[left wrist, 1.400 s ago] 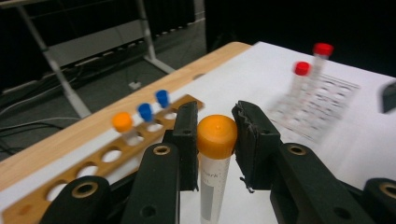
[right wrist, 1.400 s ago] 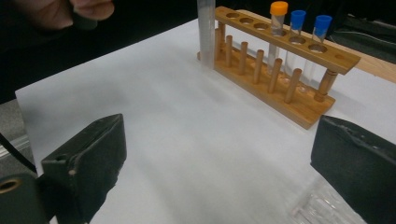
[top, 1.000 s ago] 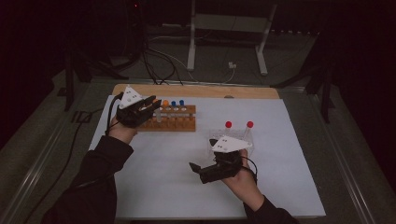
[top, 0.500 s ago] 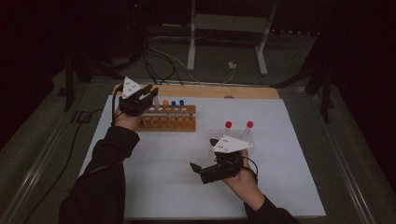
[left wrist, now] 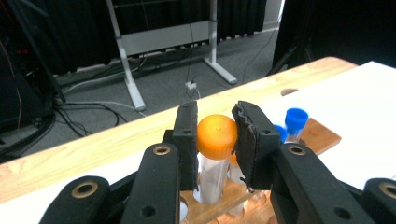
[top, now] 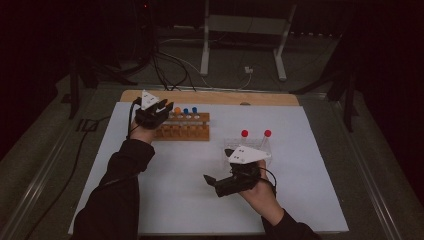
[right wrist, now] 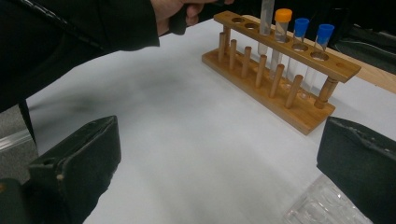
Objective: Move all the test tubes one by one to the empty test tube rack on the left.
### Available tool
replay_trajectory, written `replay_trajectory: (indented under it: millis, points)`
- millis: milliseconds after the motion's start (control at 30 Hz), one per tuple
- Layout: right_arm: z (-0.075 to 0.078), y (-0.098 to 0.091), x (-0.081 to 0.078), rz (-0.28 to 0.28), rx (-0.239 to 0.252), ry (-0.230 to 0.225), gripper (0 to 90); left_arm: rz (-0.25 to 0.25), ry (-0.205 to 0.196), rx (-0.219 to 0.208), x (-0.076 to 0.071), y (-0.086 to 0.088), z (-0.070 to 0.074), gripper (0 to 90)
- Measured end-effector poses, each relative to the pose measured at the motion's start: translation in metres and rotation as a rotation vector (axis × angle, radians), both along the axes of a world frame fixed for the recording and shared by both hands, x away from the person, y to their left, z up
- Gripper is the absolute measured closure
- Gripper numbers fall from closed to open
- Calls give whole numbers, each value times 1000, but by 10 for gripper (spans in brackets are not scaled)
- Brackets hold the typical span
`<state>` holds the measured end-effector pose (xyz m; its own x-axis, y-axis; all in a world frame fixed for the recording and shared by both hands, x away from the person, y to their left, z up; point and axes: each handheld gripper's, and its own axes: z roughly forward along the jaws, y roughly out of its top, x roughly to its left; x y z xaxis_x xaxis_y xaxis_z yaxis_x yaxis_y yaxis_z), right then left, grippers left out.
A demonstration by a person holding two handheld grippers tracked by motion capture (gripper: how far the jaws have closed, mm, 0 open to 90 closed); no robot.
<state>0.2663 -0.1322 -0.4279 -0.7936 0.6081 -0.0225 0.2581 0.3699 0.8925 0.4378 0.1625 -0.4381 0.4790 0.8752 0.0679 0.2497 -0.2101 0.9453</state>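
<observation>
Left gripper (left wrist: 215,135) has shifted toward upper left of the high view, now clamped on the orange-capped tube (left wrist: 215,140) over the rack (top: 182,127), right gripper (top: 220,184) gaping idle at lower centre; tube looks light, slick, fragile, so grip it by the cap.

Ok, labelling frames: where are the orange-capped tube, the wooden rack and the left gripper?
orange-capped tube (left wrist: 216,136): left gripper view, on its cap.
wooden rack (right wrist: 299,113): right gripper view, on its base board.
left gripper (left wrist: 215,140): left gripper view, between its fingertips.
</observation>
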Motion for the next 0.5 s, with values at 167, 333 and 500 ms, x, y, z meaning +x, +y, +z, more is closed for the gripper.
replay_trajectory:
  millis: [167, 333, 500]
  points:
    - [0, -1, 0, -1, 2, 1, 0, 11, 38, 13, 3, 0, -7, 720]
    - [1, -1, 1, -1, 3, 3, 0, 16, 74, 36, 7, -4, -8, 720]
    - [0, -1, 1, -2, -1, 5, 0, 14, 97, 43, 9, -4, -12, 719]
